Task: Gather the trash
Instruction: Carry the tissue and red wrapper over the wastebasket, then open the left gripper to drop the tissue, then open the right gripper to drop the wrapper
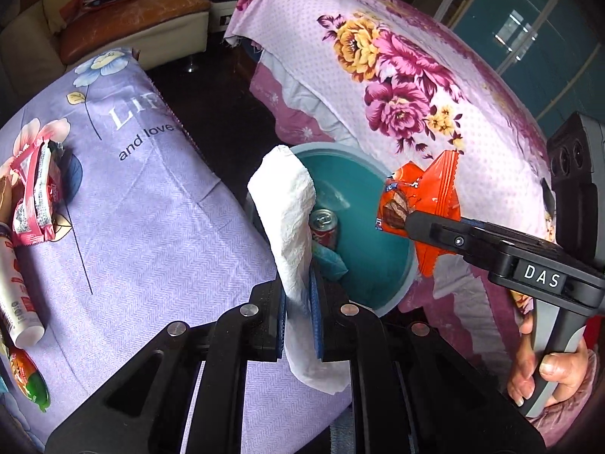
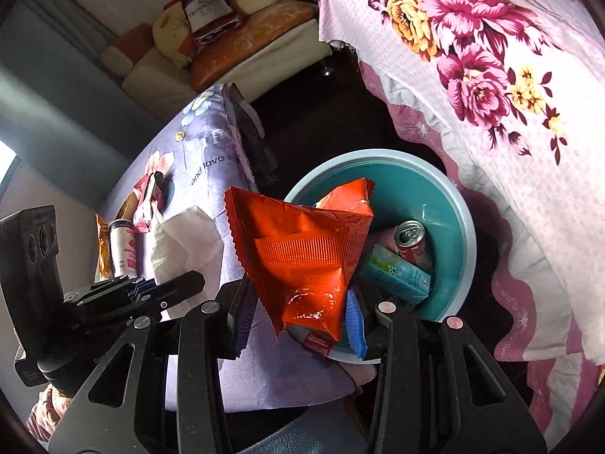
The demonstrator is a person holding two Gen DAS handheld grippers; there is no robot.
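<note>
My left gripper (image 1: 298, 291) is shut on a white paper tissue (image 1: 287, 204), which stands up between the blue pads over the near rim of a teal bin (image 1: 363, 261). A red drink can (image 1: 323, 227) lies inside the bin. My right gripper (image 2: 298, 310) is shut on an orange snack wrapper (image 2: 302, 249), held just left of and above the bin (image 2: 435, 196). In that view the can (image 2: 410, 240) and a teal carton (image 2: 397, 276) lie in the bin. The two grippers hang side by side; the left gripper (image 2: 181, 283) with its tissue (image 2: 181, 242) is to the left.
A lilac flowered cloth (image 1: 151, 227) covers the surface on the left. On it lie a pink wrapper (image 1: 34, 196), a white bottle (image 1: 15, 295) and a green-and-orange packet (image 1: 30, 382). Pink floral bedding (image 1: 416, 75) rises right of the bin. A sofa (image 1: 132, 19) stands beyond the dark floor.
</note>
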